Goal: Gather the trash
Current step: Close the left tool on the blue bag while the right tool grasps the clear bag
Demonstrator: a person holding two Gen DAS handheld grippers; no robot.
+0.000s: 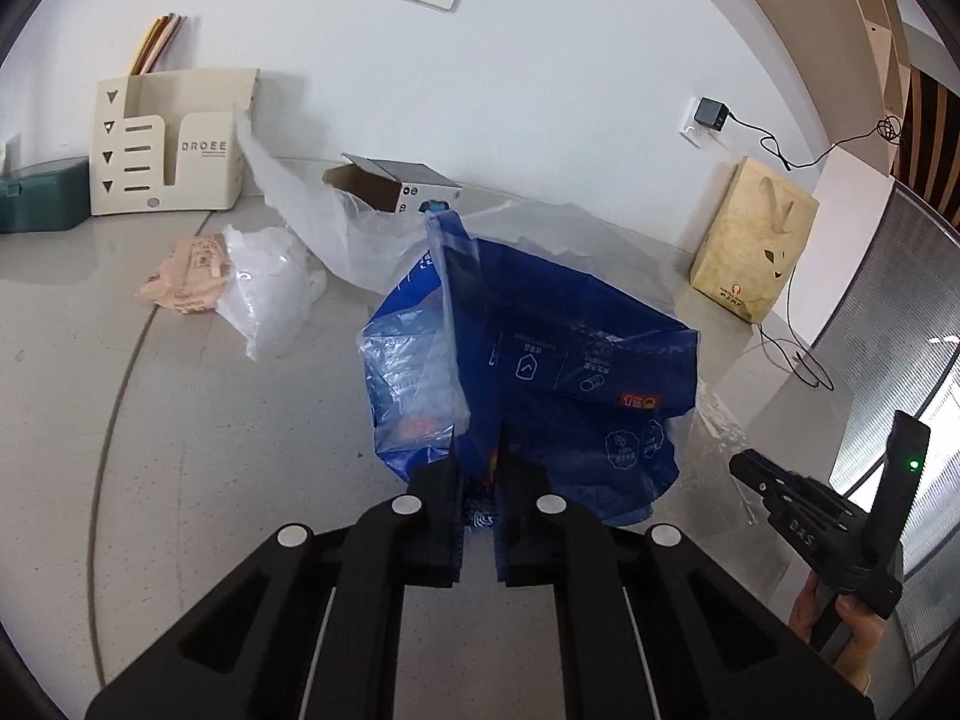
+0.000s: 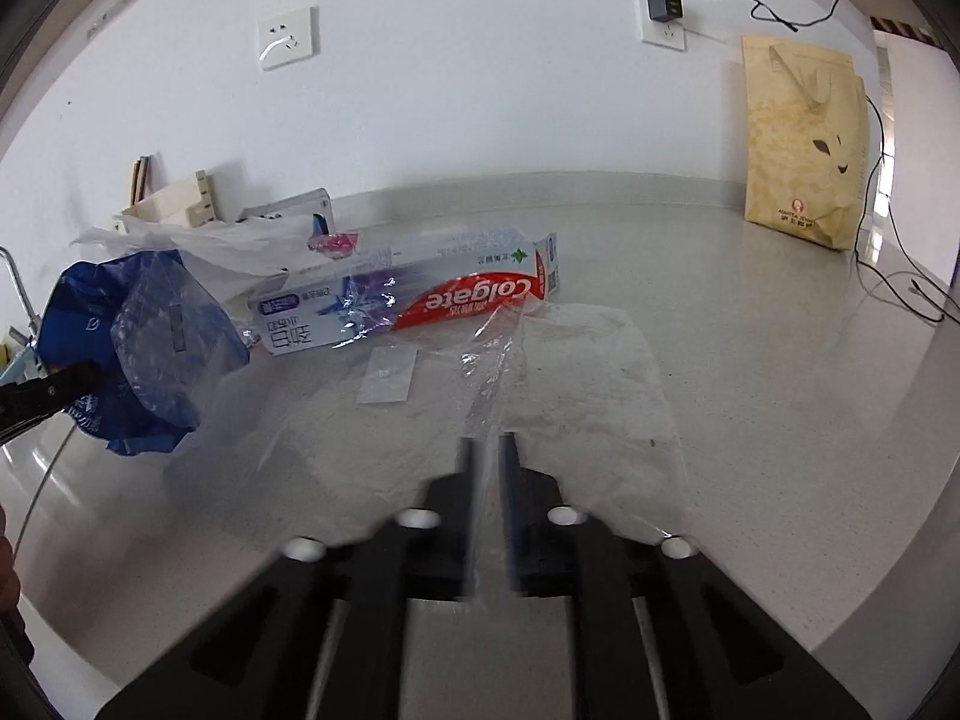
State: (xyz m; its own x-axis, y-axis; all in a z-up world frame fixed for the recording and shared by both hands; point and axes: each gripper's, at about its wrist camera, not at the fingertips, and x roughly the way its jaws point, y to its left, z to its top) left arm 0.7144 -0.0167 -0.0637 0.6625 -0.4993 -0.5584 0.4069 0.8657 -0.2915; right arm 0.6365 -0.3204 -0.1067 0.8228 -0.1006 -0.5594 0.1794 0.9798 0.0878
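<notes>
A blue plastic wrapper [image 1: 558,360] hangs crumpled over the grey counter, partly sheathed in clear film. My left gripper [image 1: 478,438] is shut on its near edge, together with a strip of that film. In the right wrist view the left gripper [image 2: 90,375] enters from the left, clamped on the blue wrapper [image 2: 120,324]. My right gripper [image 2: 489,441] has its fingers close together, pinching a clear plastic bag [image 2: 576,360] that spreads over the counter. A Colgate toothpaste box [image 2: 420,297] lies under the bag's far end. The right gripper [image 1: 741,465] also shows at the left wrist view's right edge.
A pink wrapper [image 1: 186,276], a crumpled white bag [image 1: 270,288] and a small open carton [image 1: 390,183] lie behind. A cream file holder [image 1: 168,144] and green box [image 1: 42,192] stand at back left. A paper gift bag [image 2: 804,138] and a charger cable [image 2: 900,288] are at right.
</notes>
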